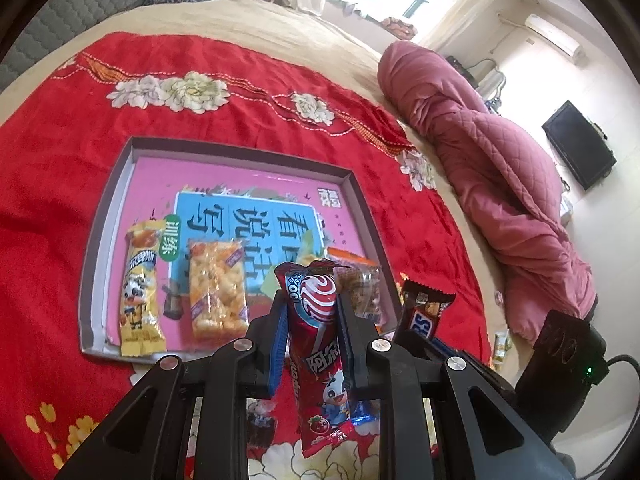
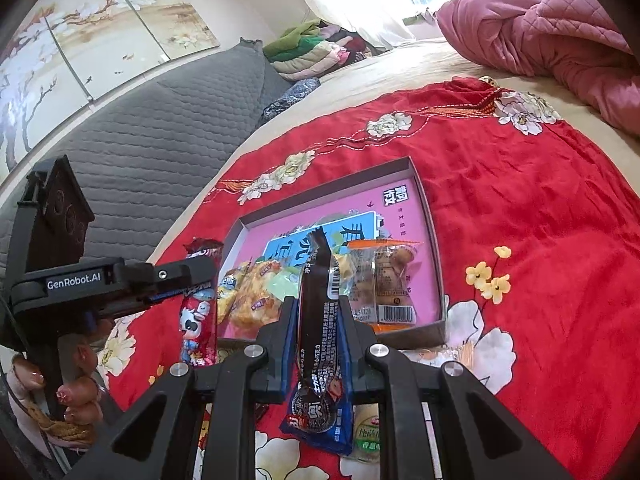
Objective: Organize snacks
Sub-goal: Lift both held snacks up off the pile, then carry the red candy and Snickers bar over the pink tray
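In the left wrist view my left gripper (image 1: pixel 310 300) is shut on a red lollipop-print snack packet (image 1: pixel 316 320), held upright over the near edge of a grey cardboard tray (image 1: pixel 240 148). The tray holds a yellow packet (image 1: pixel 140 288), an orange puffed-snack packet (image 1: pixel 216 288) and a clear packet (image 1: pixel 360 288). My right gripper (image 2: pixel 318 304) is shut on a dark brown chocolate bar (image 2: pixel 320 280), also near the tray's (image 2: pixel 434 240) front rim. The bar (image 1: pixel 426 304) shows at the right in the left view, and the red packet (image 2: pixel 198 320) at the left in the right view.
The tray lies on a red flowered cloth (image 1: pixel 60 200) spread over a bed. A pink quilt (image 1: pixel 500 168) is bunched at the right. A green-and-white packet (image 2: pixel 368 428) and a small dark packet (image 1: pixel 260 428) lie on the cloth under the grippers. A grey headboard (image 2: pixel 140 140) stands at the left.
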### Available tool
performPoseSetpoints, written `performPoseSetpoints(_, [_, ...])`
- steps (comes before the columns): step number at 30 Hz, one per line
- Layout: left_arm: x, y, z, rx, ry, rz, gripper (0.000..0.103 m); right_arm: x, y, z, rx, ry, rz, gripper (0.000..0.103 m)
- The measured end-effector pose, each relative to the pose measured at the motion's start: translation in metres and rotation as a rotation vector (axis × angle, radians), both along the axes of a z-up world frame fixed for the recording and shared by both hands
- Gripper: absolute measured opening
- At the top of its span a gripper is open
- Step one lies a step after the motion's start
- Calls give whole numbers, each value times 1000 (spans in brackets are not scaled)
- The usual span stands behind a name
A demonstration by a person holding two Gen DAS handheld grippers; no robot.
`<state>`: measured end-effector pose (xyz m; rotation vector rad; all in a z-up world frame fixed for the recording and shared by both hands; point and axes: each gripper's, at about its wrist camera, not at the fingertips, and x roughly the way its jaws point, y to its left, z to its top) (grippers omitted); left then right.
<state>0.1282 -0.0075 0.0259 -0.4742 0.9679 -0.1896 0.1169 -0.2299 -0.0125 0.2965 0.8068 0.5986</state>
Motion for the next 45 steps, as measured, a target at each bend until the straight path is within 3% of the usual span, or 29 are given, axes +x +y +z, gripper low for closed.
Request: performPoseSetpoints(45, [40, -7, -17, 4, -4, 31, 23, 38, -11, 8, 6, -57, -54, 19])
